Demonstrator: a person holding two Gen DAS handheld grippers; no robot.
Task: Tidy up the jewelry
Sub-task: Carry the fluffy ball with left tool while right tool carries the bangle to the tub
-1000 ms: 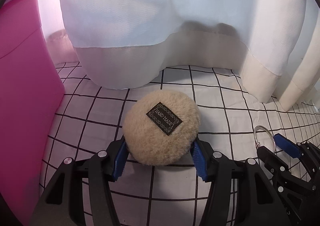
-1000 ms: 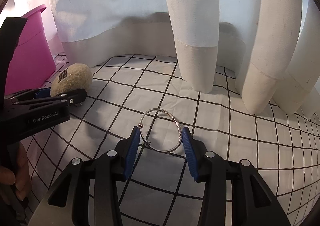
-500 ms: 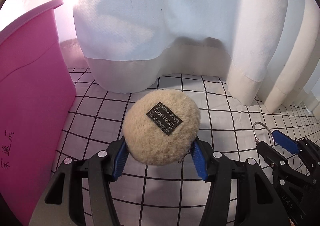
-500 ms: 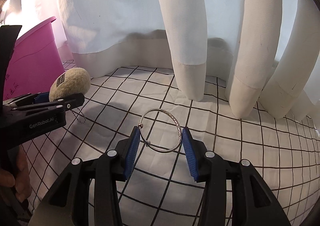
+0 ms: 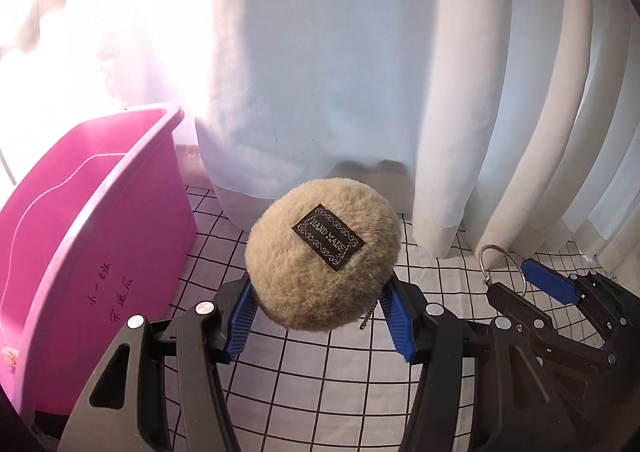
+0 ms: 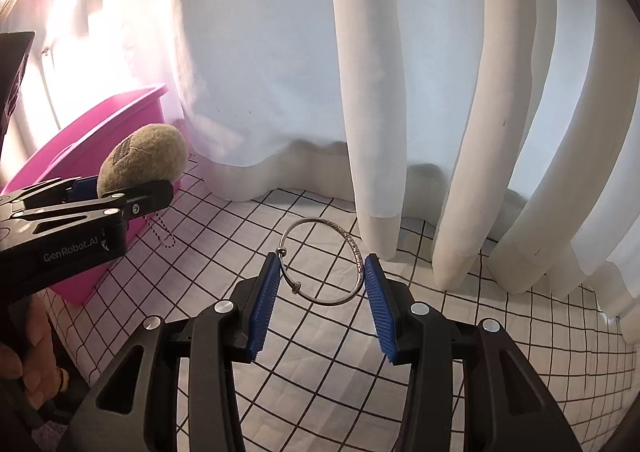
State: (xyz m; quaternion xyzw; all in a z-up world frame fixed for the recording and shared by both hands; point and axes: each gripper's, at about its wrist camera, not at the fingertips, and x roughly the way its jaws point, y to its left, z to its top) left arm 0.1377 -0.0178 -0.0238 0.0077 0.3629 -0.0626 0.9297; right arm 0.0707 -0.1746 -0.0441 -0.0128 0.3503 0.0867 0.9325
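My left gripper (image 5: 318, 318) is shut on a round beige plush pouch (image 5: 324, 256) with a black "HAND MADE" label, held above the cloth; a small ball chain (image 6: 162, 234) hangs under it. The pouch also shows in the right wrist view (image 6: 142, 159). My right gripper (image 6: 320, 304) is shut on a thin silver bangle (image 6: 322, 262), held in the air between the blue pads. The bangle also shows in the left wrist view (image 5: 500, 264), right of the pouch. A pink plastic bin (image 5: 92, 219) stands on the left, open at the top.
A white cloth with a black grid (image 6: 500, 332) covers the surface. White curtains (image 5: 460, 91) hang along the back and touch the cloth. The pink bin also shows in the right wrist view (image 6: 96, 135), behind the left gripper.
Both grippers have risen off the cloth with the pouch and the bangle. The pink bin's open top has come into view from above.
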